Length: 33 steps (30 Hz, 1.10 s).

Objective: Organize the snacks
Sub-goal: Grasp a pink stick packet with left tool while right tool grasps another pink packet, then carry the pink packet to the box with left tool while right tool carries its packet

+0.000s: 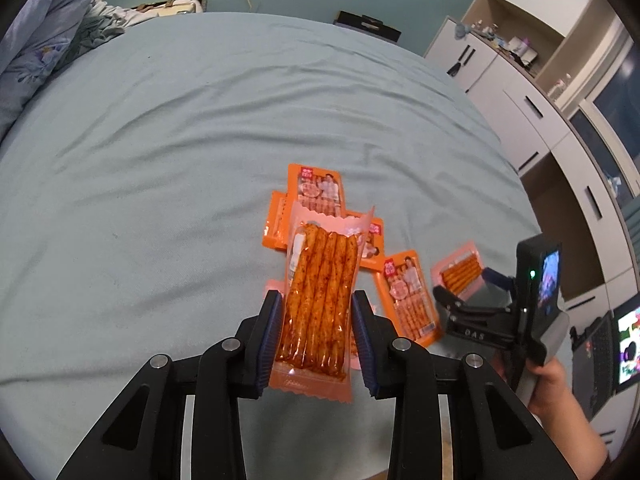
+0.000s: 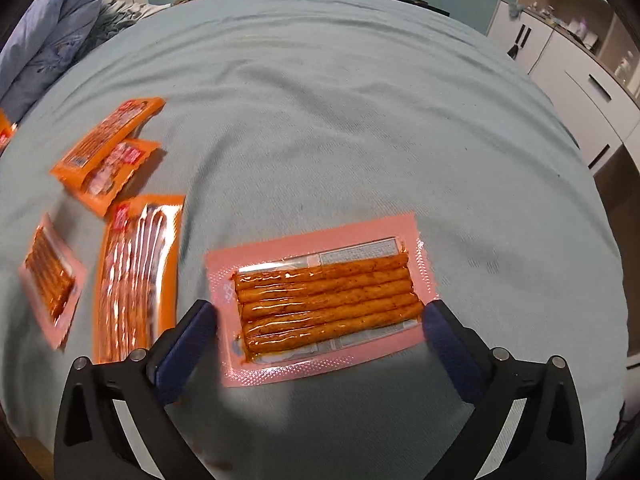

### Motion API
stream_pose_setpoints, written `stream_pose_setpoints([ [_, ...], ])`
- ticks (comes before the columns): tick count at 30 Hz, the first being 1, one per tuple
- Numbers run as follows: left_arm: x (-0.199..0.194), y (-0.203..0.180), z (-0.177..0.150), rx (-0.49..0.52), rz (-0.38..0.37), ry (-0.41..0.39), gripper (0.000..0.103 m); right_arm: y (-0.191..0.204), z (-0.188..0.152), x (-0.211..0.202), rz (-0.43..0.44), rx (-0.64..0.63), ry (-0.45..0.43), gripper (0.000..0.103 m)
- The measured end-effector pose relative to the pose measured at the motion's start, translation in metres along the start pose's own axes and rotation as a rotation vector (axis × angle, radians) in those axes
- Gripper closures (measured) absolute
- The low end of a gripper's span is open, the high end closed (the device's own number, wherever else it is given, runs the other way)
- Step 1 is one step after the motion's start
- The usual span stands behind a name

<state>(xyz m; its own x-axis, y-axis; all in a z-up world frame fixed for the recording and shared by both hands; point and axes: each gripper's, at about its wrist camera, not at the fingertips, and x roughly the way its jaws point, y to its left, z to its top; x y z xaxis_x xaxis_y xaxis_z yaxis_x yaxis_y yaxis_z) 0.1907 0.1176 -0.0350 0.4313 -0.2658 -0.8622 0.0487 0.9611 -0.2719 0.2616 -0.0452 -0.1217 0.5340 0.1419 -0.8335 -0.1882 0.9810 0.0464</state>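
A bed (image 1: pixel 200 112) with a pale blue-green sheet carries everything. White cabinets (image 1: pixel 532 92) stand along its far right side. A loose pile of orange snack packets (image 1: pixel 316 188) lies mid-bed, some overlapping.

The left hand-held gripper (image 1: pixel 316 332) pinches a pink packet of red snack sticks (image 1: pixel 320 292) by its long edges, holding it lengthwise between the blue pads, above the sheet and in front of the orange pile.

The right hand-held gripper (image 2: pixel 320 340) stands spread wide; a second pink packet (image 2: pixel 324 300) lies flat and crosswise on the sheet in the gap between its fingers, its short ends just beside the pads, not gripped. A hand (image 1: pixel 556 392) holds this gripper's handle.
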Motion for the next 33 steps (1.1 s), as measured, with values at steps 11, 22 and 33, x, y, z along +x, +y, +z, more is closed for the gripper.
stream_pose_setpoints([
  [11,-0.005,0.0,-0.005,-0.009,0.019,-0.01,0.069,-0.007,0.002,0.001,0.033,0.039,0.015,0.007],
  [22,-0.006,0.004,-0.006,-0.025,0.027,-0.011,0.068,-0.01,-0.001,-0.025,0.148,0.076,0.018,0.088],
  [33,-0.003,0.003,-0.002,-0.029,0.018,-0.009,0.068,-0.081,-0.002,-0.052,0.25,0.382,-0.141,0.098],
])
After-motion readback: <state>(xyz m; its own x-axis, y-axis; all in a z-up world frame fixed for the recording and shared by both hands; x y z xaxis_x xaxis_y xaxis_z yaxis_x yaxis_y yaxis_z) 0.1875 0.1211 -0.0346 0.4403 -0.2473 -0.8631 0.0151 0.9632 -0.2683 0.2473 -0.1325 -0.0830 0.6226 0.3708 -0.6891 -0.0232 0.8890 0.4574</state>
